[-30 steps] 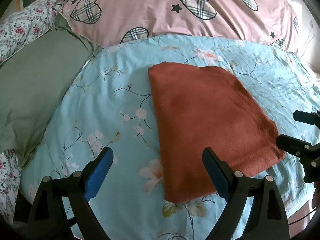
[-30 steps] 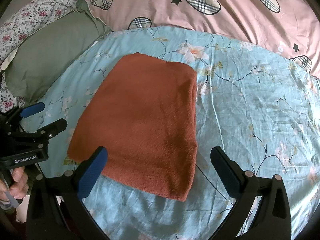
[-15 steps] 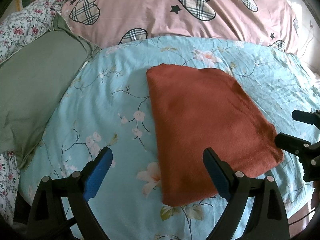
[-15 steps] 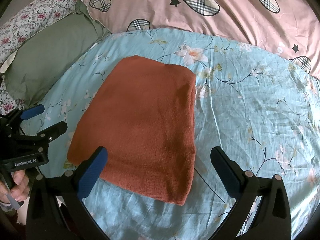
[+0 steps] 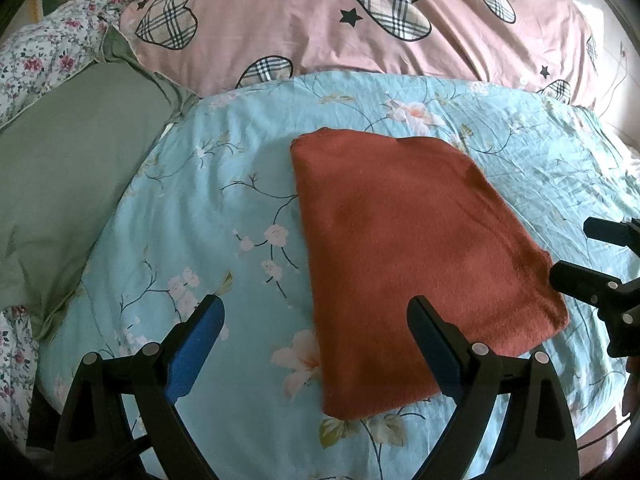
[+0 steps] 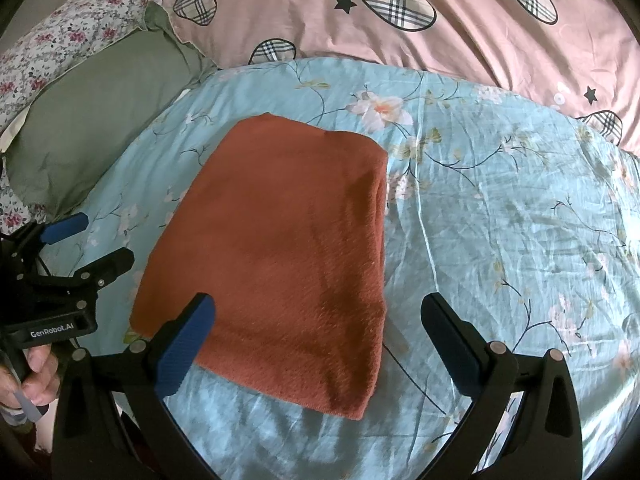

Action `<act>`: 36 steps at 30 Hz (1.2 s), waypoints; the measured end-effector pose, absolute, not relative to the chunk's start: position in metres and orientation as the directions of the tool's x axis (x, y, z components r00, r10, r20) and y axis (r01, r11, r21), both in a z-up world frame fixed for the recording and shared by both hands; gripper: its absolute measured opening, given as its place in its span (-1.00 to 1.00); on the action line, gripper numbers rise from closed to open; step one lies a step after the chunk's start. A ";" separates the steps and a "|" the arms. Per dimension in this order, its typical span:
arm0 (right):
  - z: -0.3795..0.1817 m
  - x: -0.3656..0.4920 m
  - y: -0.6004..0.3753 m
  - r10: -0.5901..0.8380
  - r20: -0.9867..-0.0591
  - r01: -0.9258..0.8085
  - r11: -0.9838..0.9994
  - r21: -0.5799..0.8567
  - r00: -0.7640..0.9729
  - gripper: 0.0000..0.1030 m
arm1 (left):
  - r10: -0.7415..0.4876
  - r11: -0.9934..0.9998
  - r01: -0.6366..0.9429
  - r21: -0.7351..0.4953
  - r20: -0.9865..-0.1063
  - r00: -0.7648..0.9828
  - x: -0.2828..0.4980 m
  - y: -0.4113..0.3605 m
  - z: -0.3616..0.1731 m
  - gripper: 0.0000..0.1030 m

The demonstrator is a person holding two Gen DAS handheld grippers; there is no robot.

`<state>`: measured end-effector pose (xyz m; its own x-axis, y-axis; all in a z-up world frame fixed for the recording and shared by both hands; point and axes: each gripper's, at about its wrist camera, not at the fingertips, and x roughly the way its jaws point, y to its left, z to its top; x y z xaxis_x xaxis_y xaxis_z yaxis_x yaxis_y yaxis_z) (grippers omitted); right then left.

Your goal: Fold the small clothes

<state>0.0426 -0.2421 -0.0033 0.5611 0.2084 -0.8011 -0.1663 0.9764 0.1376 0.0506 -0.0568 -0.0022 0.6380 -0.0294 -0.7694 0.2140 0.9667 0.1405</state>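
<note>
Lying flat, cloth (image 5: 412,248) edges free, tongs (image 6: 320,344) apart

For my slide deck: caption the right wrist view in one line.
Open right claw hovers over a folded rust-red cloth on a floral blue bedsheet, left claw open alongside.

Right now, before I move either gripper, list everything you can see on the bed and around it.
folded cloth: one, rust orange, flat in the middle of the blue sheet, touched by neither gripper
bedsheet: one, light blue with blossom branches, under the cloth
quilt: one, pink with plaid hearts and black stars, bunched along the far side
pillow: one, plain olive green, far left
floral fabric: one, white with small red flowers, behind the pillow
left gripper: one, black with blue pads, open, near the cloth's near left edge
right gripper: one, same make, open, over the cloth's near right edge
hand: one, holding the left gripper's handle
</note>
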 end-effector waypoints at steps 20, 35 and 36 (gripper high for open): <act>-0.004 0.047 -0.244 0.209 -0.804 -0.167 0.976 0.138 0.557 0.99 | -0.032 0.965 0.218 0.142 -0.767 0.640 0.055 -0.062 -0.001 0.87; -0.004 0.050 -0.246 0.210 -0.802 -0.165 0.976 0.140 0.560 0.99 | -0.036 0.966 0.219 0.138 -0.765 0.643 0.057 -0.063 0.001 0.94; -0.004 0.050 -0.246 0.209 -0.802 -0.165 0.976 0.140 0.560 0.99 | -0.036 0.966 0.219 0.138 -0.765 0.643 0.057 -0.064 0.001 0.94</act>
